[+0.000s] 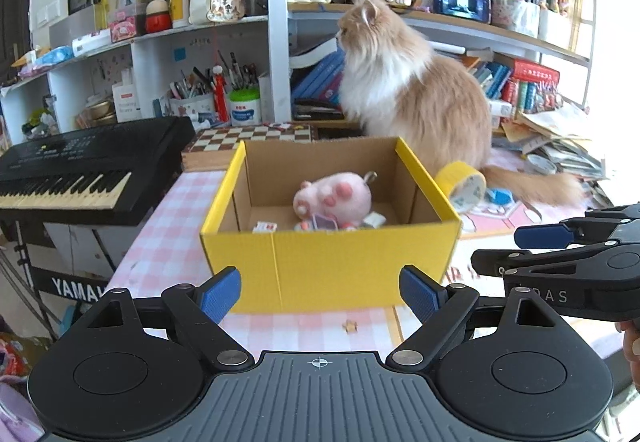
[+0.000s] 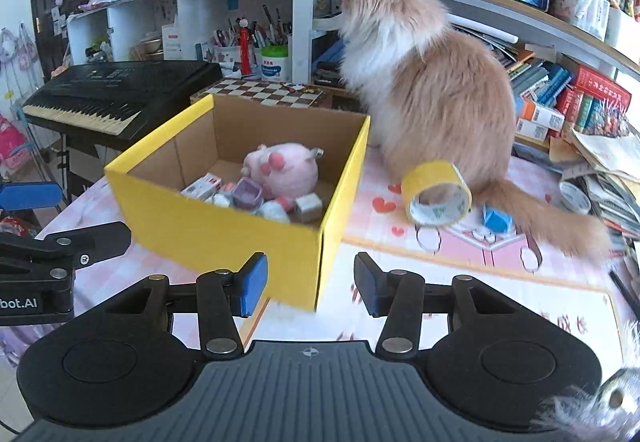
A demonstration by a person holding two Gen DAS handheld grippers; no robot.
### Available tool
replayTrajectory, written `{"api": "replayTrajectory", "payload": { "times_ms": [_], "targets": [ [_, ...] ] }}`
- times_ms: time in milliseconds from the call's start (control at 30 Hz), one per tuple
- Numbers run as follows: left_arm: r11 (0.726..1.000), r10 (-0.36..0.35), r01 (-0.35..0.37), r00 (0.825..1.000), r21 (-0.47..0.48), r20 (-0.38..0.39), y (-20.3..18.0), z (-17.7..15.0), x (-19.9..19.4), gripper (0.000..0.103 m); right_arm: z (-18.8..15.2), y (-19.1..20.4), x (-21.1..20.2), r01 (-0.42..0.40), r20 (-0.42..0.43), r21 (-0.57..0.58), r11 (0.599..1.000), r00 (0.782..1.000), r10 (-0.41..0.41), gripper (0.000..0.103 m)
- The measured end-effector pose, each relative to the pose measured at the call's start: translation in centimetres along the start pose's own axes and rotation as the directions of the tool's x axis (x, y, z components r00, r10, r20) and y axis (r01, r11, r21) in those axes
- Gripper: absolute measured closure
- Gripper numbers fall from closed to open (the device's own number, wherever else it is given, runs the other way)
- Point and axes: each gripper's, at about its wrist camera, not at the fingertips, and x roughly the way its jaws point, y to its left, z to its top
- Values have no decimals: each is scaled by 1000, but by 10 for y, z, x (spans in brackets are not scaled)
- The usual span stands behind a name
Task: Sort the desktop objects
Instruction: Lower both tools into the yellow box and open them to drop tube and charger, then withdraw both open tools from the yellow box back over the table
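A yellow cardboard box (image 1: 320, 262) (image 2: 224, 238) stands open on the pink checked table. Inside lie a pink plush toy (image 1: 334, 197) (image 2: 286, 169) and several small items (image 2: 248, 193). Right of the box, a yellow tape roll (image 1: 462, 183) (image 2: 436, 191) lies on its side beside a small blue object (image 1: 500, 197) (image 2: 496, 219). My left gripper (image 1: 320, 290) (image 2: 94, 215) is open wide in front of the box's near wall, holding nothing. My right gripper (image 2: 310, 288) (image 1: 496, 250) is open near the box's right front corner, also holding nothing.
A fluffy orange-and-white cat (image 1: 408, 81) (image 2: 432, 81) sits on the table behind the tape, its tail trailing right. A black keyboard (image 1: 80, 161) (image 2: 120, 93) stands left, a chessboard (image 1: 248, 137) behind the box. Stacked papers and another tape roll (image 2: 576, 197) crowd the right side. A tiny wooden star (image 1: 350, 326) lies near me.
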Motion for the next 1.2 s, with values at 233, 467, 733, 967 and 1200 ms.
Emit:
{"api": "replayTrajectory", "payload": {
  "times_ms": [233,467,733,967,1200],
  "targets": [
    [1000,-2,2,999,13,-32,-3,-23,-19,14,-30,15,-25,-4,-21,20,1000,1000,5,57],
    [1000,17,-17,998,4,-62,4,-42,-33,14,-59,36,-37,-24,-82,55,998,996,28,57],
    [999,26,-31,995,-42,-93,11,-63,-46,14,-68,56,-41,-48,-116,12,999,992,49,55],
    [995,40,-48,994,-84,-101,20,-71,-50,14,-75,74,-47,-22,-93,-94,995,996,13,53],
    [998,7,-14,993,-59,-116,12,-79,-49,14,-81,72,-48,-8,-123,-93,996,992,-3,53]
  ]
}}
